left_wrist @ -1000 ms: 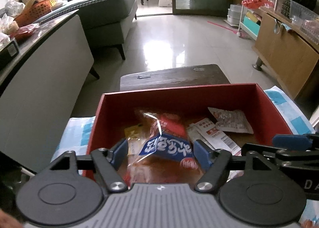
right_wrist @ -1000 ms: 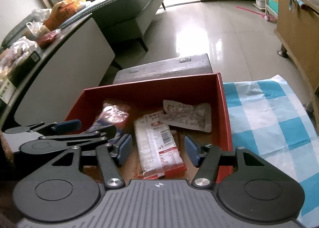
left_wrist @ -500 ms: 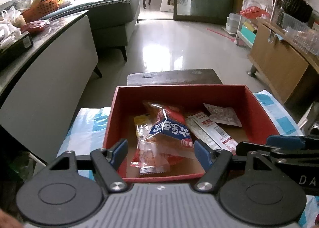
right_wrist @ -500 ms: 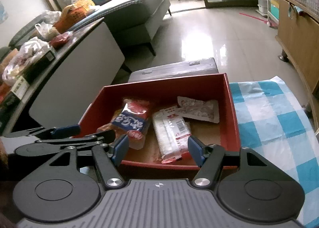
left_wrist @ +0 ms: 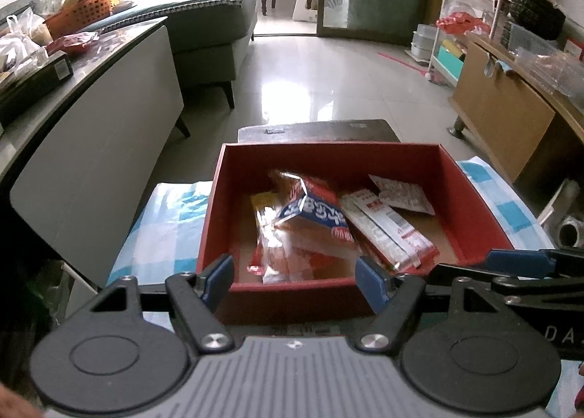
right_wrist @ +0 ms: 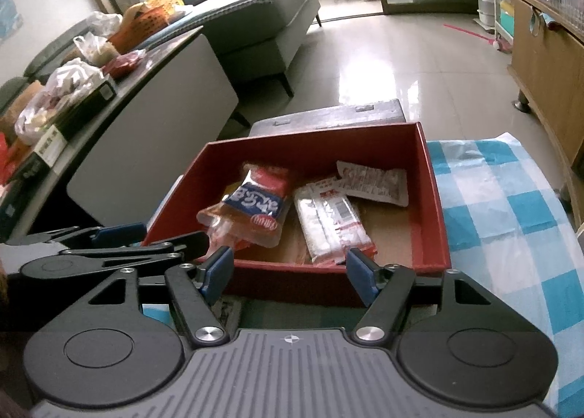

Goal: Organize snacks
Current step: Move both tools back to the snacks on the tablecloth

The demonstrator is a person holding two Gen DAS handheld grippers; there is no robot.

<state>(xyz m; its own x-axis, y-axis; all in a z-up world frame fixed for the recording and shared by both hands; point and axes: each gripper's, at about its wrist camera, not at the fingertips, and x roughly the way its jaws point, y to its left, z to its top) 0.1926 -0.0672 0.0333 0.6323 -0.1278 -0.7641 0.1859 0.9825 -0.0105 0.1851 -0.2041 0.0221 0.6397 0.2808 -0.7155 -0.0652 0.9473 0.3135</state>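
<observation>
Both claws are spread wide with nothing in them: left gripper [left_wrist: 294, 277] and right gripper [right_wrist: 288, 273] hang just short of the red box's [left_wrist: 292, 288] near wall. Inside the box, the blue-label snack bag [left_wrist: 310, 215] lies left of the long white-red packet [left_wrist: 387, 224]; a flat white pouch [left_wrist: 401, 193] sits toward the far right corner. Checkered cloth [right_wrist: 511, 199] lies right of the box.

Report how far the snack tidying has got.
Done: several packets lie in the red box, among them the blue-labelled snack bag and the long white-and-red packet. In hand: nothing; the left hand-held gripper and the right hand-held gripper are open, empty. Left: no loose snacks visible on the checked cloth.
</observation>
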